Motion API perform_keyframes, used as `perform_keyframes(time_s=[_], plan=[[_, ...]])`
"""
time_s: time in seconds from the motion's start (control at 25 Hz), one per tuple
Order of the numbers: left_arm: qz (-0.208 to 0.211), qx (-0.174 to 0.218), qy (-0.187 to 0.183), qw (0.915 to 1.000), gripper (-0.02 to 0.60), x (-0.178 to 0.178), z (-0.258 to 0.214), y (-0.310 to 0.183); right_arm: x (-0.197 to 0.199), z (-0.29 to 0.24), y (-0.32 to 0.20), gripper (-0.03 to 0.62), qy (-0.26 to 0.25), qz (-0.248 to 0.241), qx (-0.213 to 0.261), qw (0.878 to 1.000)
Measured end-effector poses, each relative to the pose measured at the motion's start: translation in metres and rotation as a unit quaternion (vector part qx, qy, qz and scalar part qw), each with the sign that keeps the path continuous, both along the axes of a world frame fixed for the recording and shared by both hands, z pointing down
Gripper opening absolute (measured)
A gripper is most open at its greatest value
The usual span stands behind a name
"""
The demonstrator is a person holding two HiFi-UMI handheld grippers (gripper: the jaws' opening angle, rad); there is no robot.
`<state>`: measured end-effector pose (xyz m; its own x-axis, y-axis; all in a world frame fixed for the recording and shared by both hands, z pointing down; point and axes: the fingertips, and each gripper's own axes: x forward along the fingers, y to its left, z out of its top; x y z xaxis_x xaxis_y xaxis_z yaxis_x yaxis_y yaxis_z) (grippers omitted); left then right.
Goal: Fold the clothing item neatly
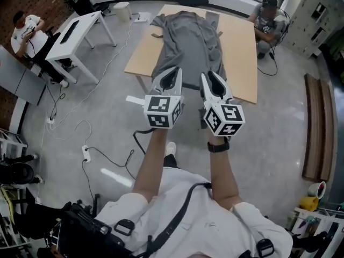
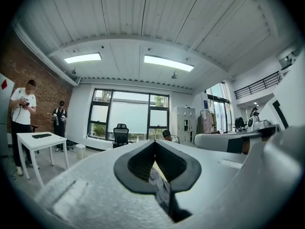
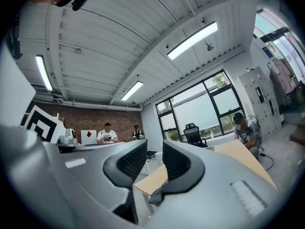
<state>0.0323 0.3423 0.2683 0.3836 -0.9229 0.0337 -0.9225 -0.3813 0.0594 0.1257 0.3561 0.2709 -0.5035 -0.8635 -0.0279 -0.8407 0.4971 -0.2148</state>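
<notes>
A long grey garment (image 1: 188, 36) lies spread lengthwise on the light wooden table (image 1: 242, 52), its near end hanging to the table's near edge. Both grippers are held level, side by side, just before that near end. My left gripper (image 1: 173, 71) is shut, with its pads meeting at the tips (image 2: 154, 143); a strip of the grey garment (image 2: 160, 185) shows below them, beyond the jaws. My right gripper (image 1: 207, 75) stands slightly open (image 3: 155, 149), with a narrow gap and nothing between its pads; the table's edge (image 3: 152, 180) and a bit of grey cloth (image 3: 155, 198) show under it.
A white desk (image 1: 75, 34) stands left of the table, with a seated person (image 1: 27, 28) beyond it. Another person (image 1: 269, 20) crouches at the table's far right corner. Cables and a power strip (image 1: 86, 152) lie on the floor at left. Wooden boards (image 1: 317, 128) lie at right.
</notes>
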Motion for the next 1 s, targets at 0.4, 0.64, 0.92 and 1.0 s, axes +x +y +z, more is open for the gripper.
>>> perform_keyframes(time_s=[0.4, 0.64, 0.92, 1.0], plan=[[0.026, 0.009, 0.002, 0.9996, 0.000, -0.032, -0.006, -0.105, -0.040, -0.007, -0.097, 0.061, 0.028, 0.014, 0.013, 0.999], [0.031, 0.011, -0.002, 0.9995, 0.000, -0.065, -0.004, -0.161, -0.078, -0.005, -0.155, 0.061, 0.031, 0.009, 0.015, 0.999], [0.055, 0.010, 0.005, 0.9984, 0.000, -0.087, 0.010, -0.198, -0.112, 0.005, -0.198, 0.061, 0.035, 0.003, 0.013, 0.999], [0.055, 0.002, 0.007, 0.9984, 0.000, -0.091, 0.019, -0.209, -0.116, 0.012, -0.208, 0.061, 0.040, 0.001, 0.007, 0.999]])
